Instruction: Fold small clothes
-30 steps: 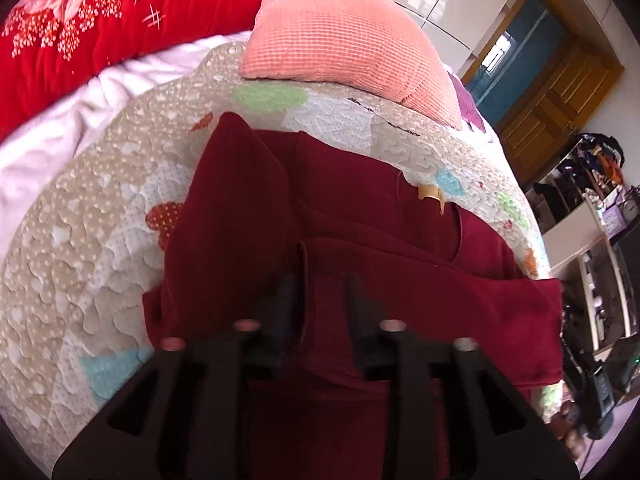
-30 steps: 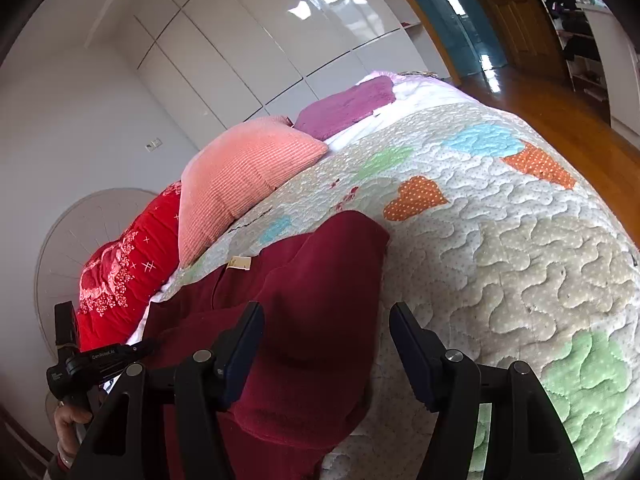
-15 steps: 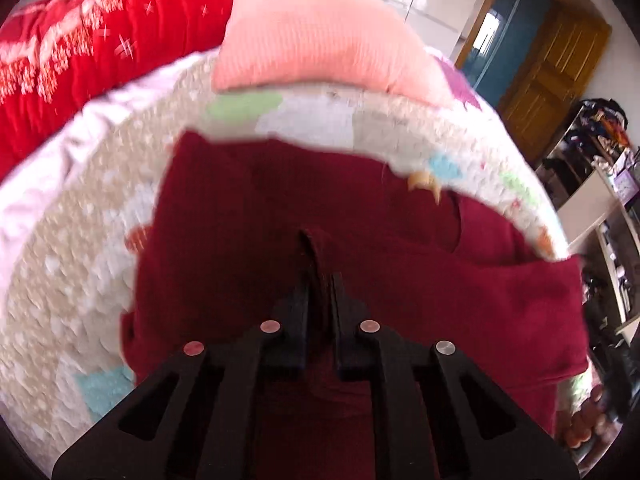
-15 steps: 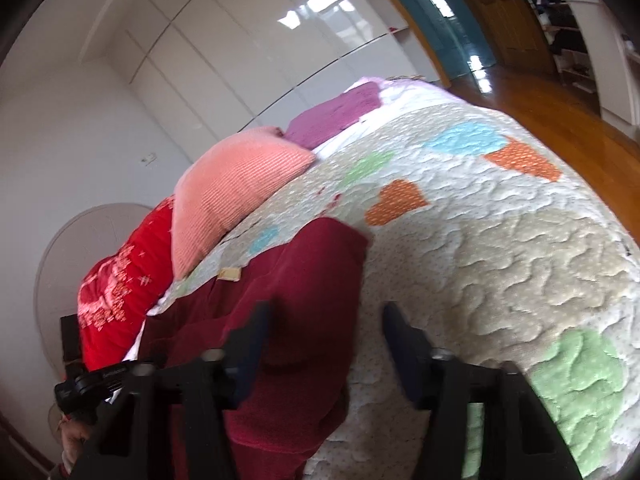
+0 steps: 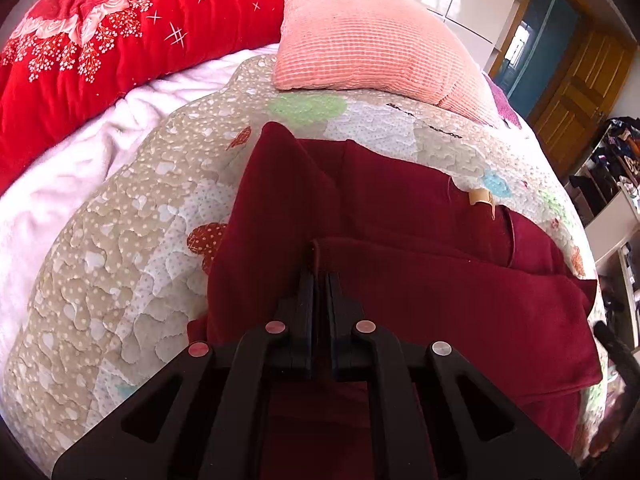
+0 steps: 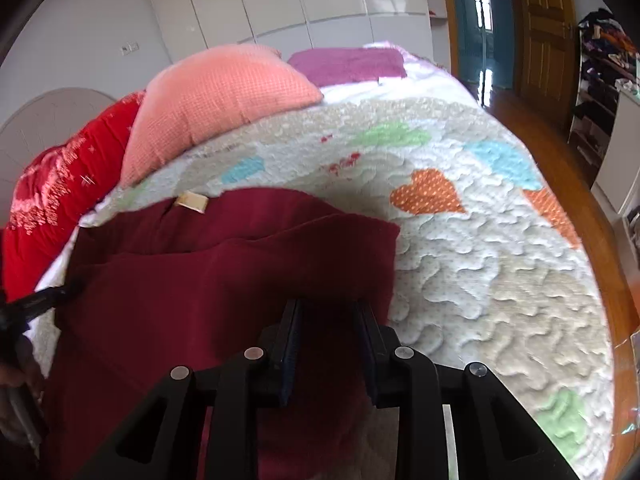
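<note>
A dark red garment (image 5: 400,208) lies partly folded on a heart-patterned quilt (image 5: 120,264), with a tan neck label (image 5: 480,197). My left gripper (image 5: 320,276) is shut on the edge of a folded flap near the garment's middle. In the right wrist view the same garment (image 6: 224,272) lies left of centre with its label (image 6: 193,201) at the far edge. My right gripper (image 6: 329,312) is over the garment's right edge, its jaws partly closed with a gap and cloth between them; a firm grip does not show.
A salmon pillow (image 5: 368,36) and a red floral duvet (image 5: 100,44) lie at the head of the bed. A purple pillow (image 6: 348,65) lies farther back. Wooden floor (image 6: 560,152) and doors lie beyond the bed's right edge. A shelf unit (image 5: 616,184) stands at right.
My left gripper has closed on the flap edge of the garment. My right gripper has moved in over the garment's right edge and its jaws have narrowed.
</note>
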`<state>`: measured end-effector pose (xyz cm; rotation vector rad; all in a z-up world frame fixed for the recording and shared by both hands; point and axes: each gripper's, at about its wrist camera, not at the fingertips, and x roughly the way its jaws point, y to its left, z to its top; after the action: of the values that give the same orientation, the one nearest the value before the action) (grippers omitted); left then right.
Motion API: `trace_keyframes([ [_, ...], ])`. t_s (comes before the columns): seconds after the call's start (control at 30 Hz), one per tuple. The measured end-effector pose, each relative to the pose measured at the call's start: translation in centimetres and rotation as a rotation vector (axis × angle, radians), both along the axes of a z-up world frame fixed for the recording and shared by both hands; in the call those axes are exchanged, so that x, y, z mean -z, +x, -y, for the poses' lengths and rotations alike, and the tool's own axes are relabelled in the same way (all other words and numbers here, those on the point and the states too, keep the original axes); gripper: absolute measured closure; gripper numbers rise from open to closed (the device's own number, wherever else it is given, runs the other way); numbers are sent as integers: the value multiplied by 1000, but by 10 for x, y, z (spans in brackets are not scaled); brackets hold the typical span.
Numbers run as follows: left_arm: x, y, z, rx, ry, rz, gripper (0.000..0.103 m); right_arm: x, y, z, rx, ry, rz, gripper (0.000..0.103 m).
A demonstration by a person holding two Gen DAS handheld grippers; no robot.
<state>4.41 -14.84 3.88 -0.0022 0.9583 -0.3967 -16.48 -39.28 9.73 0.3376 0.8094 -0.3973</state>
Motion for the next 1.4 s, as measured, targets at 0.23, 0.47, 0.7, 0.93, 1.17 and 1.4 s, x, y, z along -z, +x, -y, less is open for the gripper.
trace_keyframes([
  [0.23, 1, -2, -2, 5, 0, -10, 98, 13, -24, -29, -62, -45, -77, 76],
  [0.47, -20, -29, -14, 32, 10, 24, 89, -14, -42, -38, -45, -50, 4, 74],
  [0.7, -25, -50, -22, 37, 54, 64, 84, 15, 3, -51, -55, -64, -75, 74],
  [0.93, -31, -73, -33, 45, 71, 96, 58, 7, -14, -56, -33, -5, -47, 57],
  [1.17, -31, -93, -48, 41, 47, 94, 58, 2, -46, -80, -39, -49, -71, 55],
  [1.4, -34, -116, -74, 27, 82, 116, 58, 20, -60, -69, 12, 34, -104, 55],
])
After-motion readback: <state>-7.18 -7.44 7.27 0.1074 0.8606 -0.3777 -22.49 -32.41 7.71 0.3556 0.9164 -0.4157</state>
